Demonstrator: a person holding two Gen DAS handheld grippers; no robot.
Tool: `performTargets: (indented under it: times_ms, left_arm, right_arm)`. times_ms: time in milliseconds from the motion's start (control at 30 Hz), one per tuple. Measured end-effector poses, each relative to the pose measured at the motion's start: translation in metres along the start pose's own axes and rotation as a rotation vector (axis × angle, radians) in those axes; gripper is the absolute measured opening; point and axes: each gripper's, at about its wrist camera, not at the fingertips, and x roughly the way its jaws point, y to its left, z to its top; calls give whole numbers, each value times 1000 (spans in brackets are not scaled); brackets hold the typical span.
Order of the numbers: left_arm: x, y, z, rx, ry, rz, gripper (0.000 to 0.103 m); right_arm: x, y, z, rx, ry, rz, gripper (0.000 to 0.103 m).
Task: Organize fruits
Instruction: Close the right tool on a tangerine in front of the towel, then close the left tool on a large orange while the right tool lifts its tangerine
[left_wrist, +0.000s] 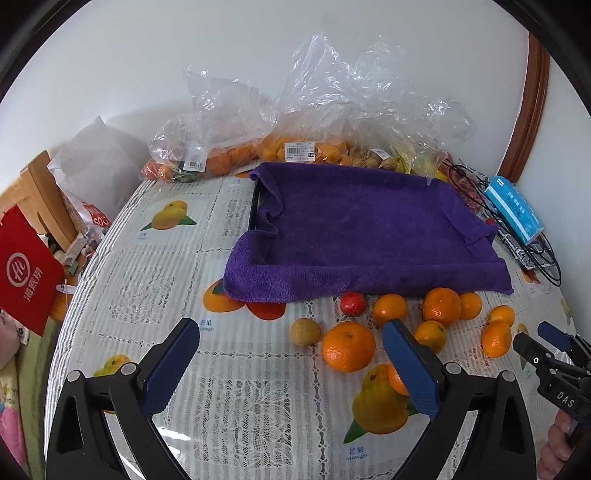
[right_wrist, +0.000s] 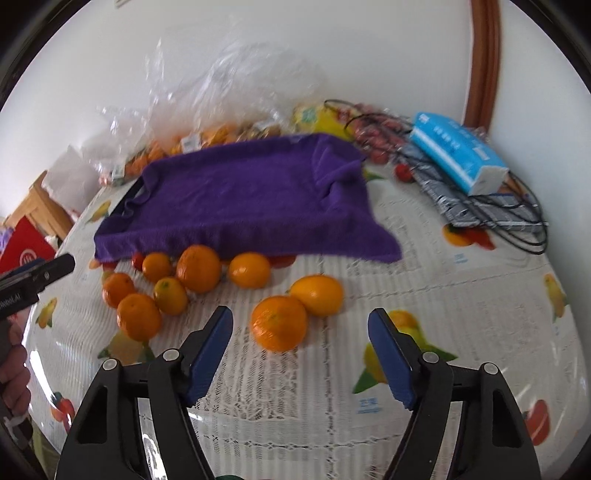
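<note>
Several loose oranges lie on the table in front of a tray covered by a purple towel (left_wrist: 369, 229). In the left wrist view my left gripper (left_wrist: 291, 354) is open and empty, with a large orange (left_wrist: 348, 346), a small tan fruit (left_wrist: 305, 332) and a red fruit (left_wrist: 352, 303) just ahead of it. My right gripper (right_wrist: 300, 341) is open and empty, with an orange (right_wrist: 279, 322) just beyond its fingertips and a yellow-orange fruit (right_wrist: 318, 294) behind that. The towel (right_wrist: 236, 206) is beyond. The right gripper also shows at the left view's right edge (left_wrist: 550, 345).
Clear plastic bags of oranges (left_wrist: 295, 147) stand behind the tray by the wall. A blue tissue pack (right_wrist: 458, 151), black cables (right_wrist: 517, 218) and small red fruits lie at the right. A red bag (left_wrist: 26, 269) and wooden furniture sit off the table's left edge.
</note>
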Motion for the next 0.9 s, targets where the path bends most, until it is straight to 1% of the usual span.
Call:
performTargets:
  times_ms: [200,300,367,433,467,567,700,833,867,900]
  left_arm:
    - [12,13,-7,1,31,20,100]
    - [17,19,-11,-13,51,12,100]
    - [19,21,-14,-15,60,0,100]
    - [23,21,-15,-9,66,-2,100]
    - [25,21,-16,-6,69,-6,100]
    - [30,21,-16,-15,79,-42,99]
    - [35,17,-13,-21,91,-80,97]
    - [38,19,-9,-24,83,-71,93]
    - [38,21,-7,-32,82,-76,90]
    - [38,22,-7,-39,81,-95,89]
  right_arm:
    - [22,9,-6,-24,19,21,63]
    - [34,11,-7,-12,37,27,62]
    - [42,12,-8,-5,54,29,56]
    - [46,13,-10,-4,61,31,43]
    - [47,14,-10,-14,56,18,41]
    - [45,18,-11,-44,58,7,41]
    - [37,20,-17,-62,64,30,41]
    - [25,22,-22,-74,44,33,41]
    - [24,21,-22,-68,44,38,41]
    - [23,19,-23,-61,47,43,41]
